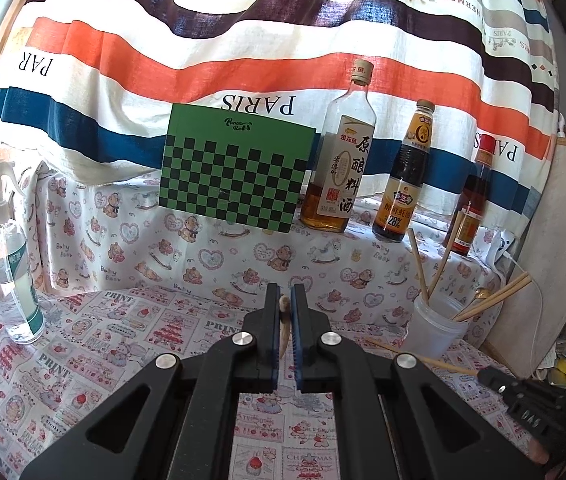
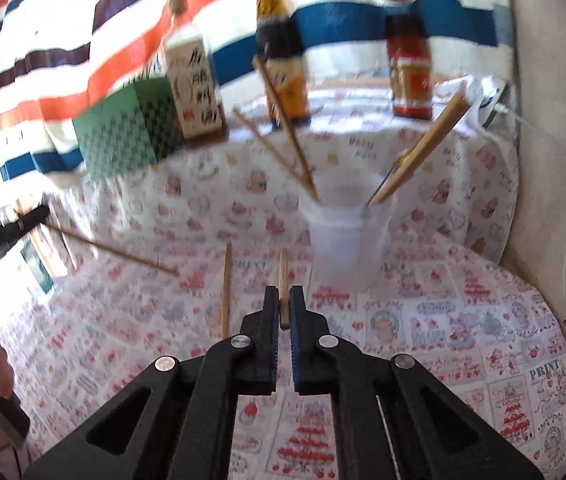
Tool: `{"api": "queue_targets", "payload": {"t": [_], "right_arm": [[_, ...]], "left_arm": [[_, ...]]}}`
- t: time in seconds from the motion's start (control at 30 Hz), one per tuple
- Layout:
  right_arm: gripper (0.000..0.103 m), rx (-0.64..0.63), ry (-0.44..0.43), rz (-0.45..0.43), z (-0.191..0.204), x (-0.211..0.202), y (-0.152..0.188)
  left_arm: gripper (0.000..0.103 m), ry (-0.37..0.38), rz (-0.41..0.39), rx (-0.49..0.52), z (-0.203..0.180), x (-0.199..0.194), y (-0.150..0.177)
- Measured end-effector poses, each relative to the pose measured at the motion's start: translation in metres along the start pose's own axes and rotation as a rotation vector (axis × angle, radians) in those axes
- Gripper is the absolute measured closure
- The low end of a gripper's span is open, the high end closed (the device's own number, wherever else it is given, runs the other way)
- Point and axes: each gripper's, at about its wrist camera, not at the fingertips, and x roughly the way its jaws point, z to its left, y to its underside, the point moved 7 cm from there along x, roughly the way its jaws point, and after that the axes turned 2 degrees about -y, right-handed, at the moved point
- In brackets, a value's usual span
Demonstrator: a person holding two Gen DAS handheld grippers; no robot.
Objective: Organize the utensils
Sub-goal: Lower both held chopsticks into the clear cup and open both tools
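Observation:
A translucent plastic cup [image 1: 437,326] holds several wooden chopsticks [image 1: 495,298] and a spoon; it also shows in the right wrist view [image 2: 339,236]. My left gripper [image 1: 285,294] is shut on a wooden chopstick [image 1: 284,330], seen end-on, above the table left of the cup. My right gripper [image 2: 283,294] is shut on another wooden chopstick [image 2: 283,276], its tip pointing toward the cup. The right gripper shows at the lower right in the left wrist view [image 1: 487,376]. The left gripper shows at the left edge in the right wrist view [image 2: 41,212] with its chopstick [image 2: 111,246]. A loose chopstick [image 2: 225,292] lies on the table.
Three sauce bottles [image 1: 343,160] and a green checkered board [image 1: 231,168] stand on the raised ledge behind. A spray bottle [image 1: 9,256] stands at the left. A board [image 1: 555,248] leans at the right with a white cable beside it. A patterned cloth [image 1: 123,340] covers the table.

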Motion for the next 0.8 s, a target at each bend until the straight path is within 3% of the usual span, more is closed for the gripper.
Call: {"api": "queue_targets", "payload": {"t": [0.1, 0.2, 0.3, 0.53, 0.63, 0.8], "right_arm": [[0.097, 0.043, 0.03, -0.153, -0.01, -0.026, -0.016], [0.097, 0.063, 0.0, -0.214, -0.014, -0.039, -0.025], [0.097, 0.073, -0.035, -0.21, -0.013, -0.042, -0.03], [0.097, 0.037, -0.005, -0.225, -0.01, -0.048, -0.026], [0.097, 0.002, 0.045, -0.216, -0.005, -0.059, -0.032], [0.097, -0.07, 0.102, -0.158, 0.005, -0.075, -0.061]], "left_arm": [[0.099, 0.0, -0.001, 0.006, -0.001, 0.0, 0.0], [0.099, 0.004, -0.007, 0.012, -0.002, -0.001, 0.0], [0.099, 0.03, -0.029, 0.009, -0.004, -0.004, -0.001], [0.099, 0.096, -0.005, -0.032, -0.007, -0.007, -0.005], [0.099, 0.044, -0.028, 0.007, -0.013, -0.012, -0.016], [0.099, 0.019, 0.028, 0.058, -0.029, -0.01, -0.04]]}}
